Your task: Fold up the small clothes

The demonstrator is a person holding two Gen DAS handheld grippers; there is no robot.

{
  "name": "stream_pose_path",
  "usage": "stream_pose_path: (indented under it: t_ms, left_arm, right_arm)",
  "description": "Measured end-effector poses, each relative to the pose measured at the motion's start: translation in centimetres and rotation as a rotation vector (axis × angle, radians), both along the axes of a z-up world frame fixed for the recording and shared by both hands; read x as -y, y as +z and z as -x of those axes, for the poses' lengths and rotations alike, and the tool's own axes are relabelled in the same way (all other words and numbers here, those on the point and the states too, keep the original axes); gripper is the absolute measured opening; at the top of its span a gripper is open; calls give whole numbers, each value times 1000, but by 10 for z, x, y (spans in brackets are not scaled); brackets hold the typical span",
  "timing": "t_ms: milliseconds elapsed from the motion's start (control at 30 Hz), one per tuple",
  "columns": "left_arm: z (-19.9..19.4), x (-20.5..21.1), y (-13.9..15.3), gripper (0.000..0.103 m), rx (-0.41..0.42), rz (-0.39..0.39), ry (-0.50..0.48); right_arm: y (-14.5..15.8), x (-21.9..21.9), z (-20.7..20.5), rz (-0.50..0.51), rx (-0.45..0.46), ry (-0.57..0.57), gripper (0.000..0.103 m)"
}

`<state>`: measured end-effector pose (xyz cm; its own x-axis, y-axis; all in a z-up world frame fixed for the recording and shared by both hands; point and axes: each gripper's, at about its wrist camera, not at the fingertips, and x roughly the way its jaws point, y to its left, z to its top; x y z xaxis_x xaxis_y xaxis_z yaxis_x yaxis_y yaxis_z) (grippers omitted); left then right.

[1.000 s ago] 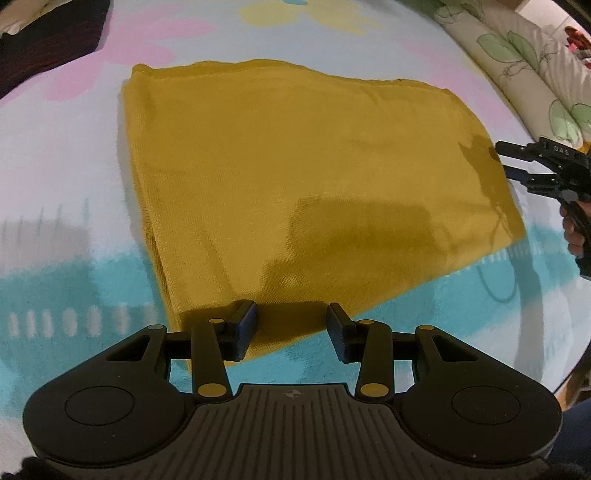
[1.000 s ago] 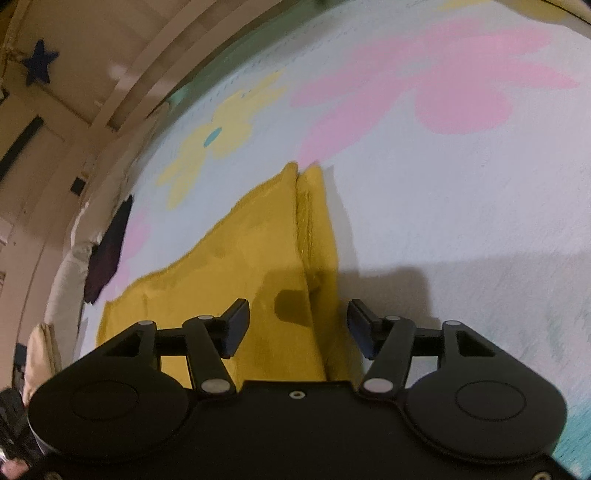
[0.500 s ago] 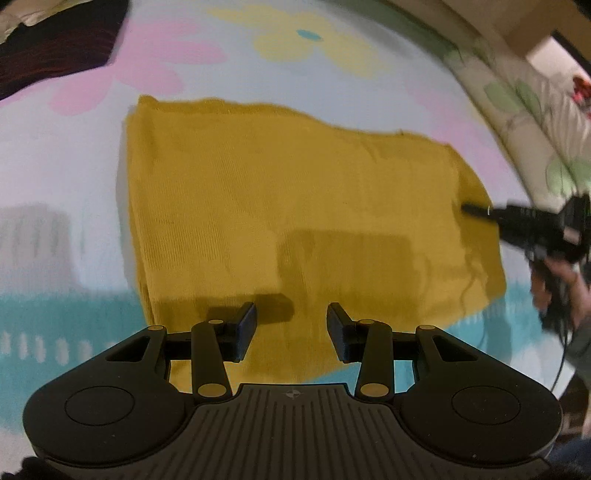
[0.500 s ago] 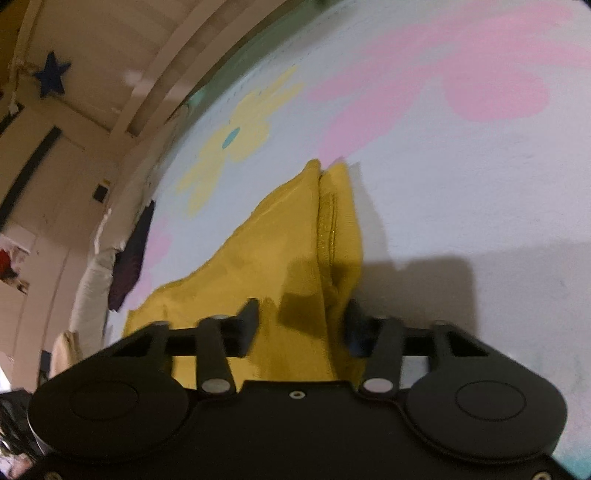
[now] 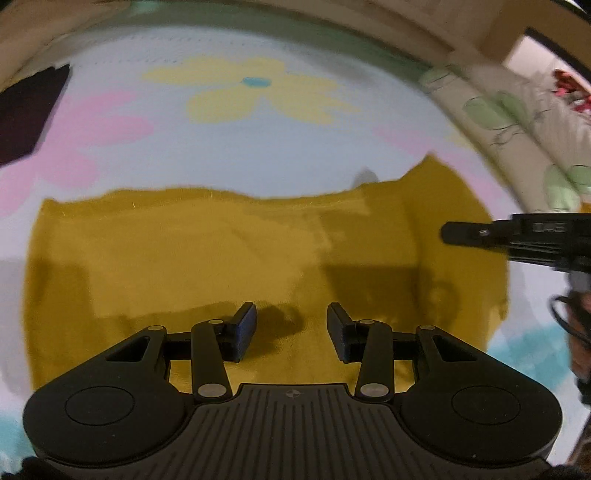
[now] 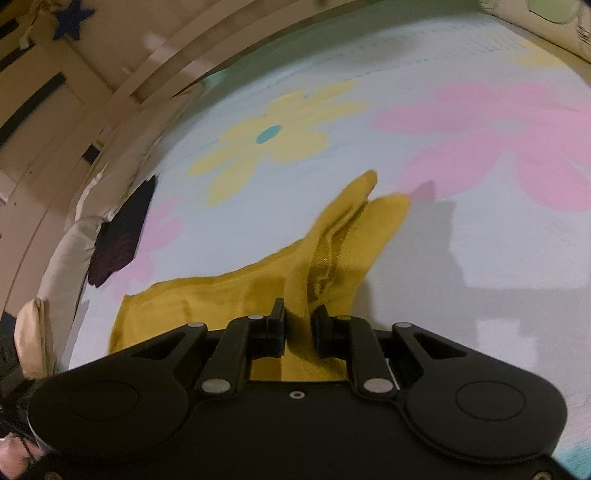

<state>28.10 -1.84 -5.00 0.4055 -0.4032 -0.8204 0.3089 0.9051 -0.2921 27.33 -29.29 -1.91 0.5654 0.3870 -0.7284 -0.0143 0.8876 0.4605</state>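
Up close, right claw (image 6: 298, 323) pinched narrow on a raised, bunched edge of the mustard-yellow knitted garment (image 6: 229, 299), jaws having just been closing, cloth caught between the pads and standing up in a ridge from the grip. Beyond that ridge, two loose yellow corners lifted and pointing away toward the pink flower print. Meanwhile, left claw (image 5: 291, 330) held part-way apart above the near middle of the same garment (image 5: 221, 258), nothing between its dark blue pads (image 5: 246, 328), only a shadow on the cloth below. Spread flat across the pale blue bedsheet with pink and yellow flowers (image 5: 229, 147), the garment as a wide yellow band, its right end pulled up into a peak where the right claw (image 5: 458, 233) enters from the side, seen edge-on and blurred. Part of a hand (image 5: 576, 332) and a black cable just below that claw at the frame's right edge. Farther off, on the left side of the sheet, a dark folded cloth with faint reddish stripes (image 6: 122, 236). At the far right in the left wrist view, a cream quilt with green leaf print (image 5: 517, 122) along the bed's side. Beyond the bed in the right wrist view, a cream wall with a dark blue star (image 6: 68, 20).
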Motion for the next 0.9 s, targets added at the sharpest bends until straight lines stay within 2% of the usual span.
stream_pose_path:
  t_ms: [33, 100, 167, 233, 367, 567, 767, 900]
  left_arm:
    - [-2, 5, -9, 41, -43, -6, -11]
    - [1, 11, -11, 41, -5, -45, -48]
    - [0, 5, -3, 41, -17, -38, -49]
    - [-1, -14, 7, 41, -27, -1, 11]
    - [-3, -61, 26, 41, 7, -7, 133]
    - [0, -129, 39, 41, 10, 25, 298]
    - [-8, -158, 44, 41, 6, 62, 405]
    - [-10, -172, 44, 41, 6, 71, 439]
  right_arm:
    - [-1, -4, -1, 6, -3, 2, 23]
    - [-1, -10, -1, 23, -8, 0, 22]
    - [0, -12, 0, 29, -10, -1, 22]
    - [3, -17, 1, 33, -16, -6, 22]
    - [9, -40, 0, 38, -14, 20, 22]
    - [12, -83, 0, -38, -17, 80, 21]
    - [4, -132, 0, -97, -51, 125, 21]
    - [0, -160, 2, -77, -50, 134, 21]
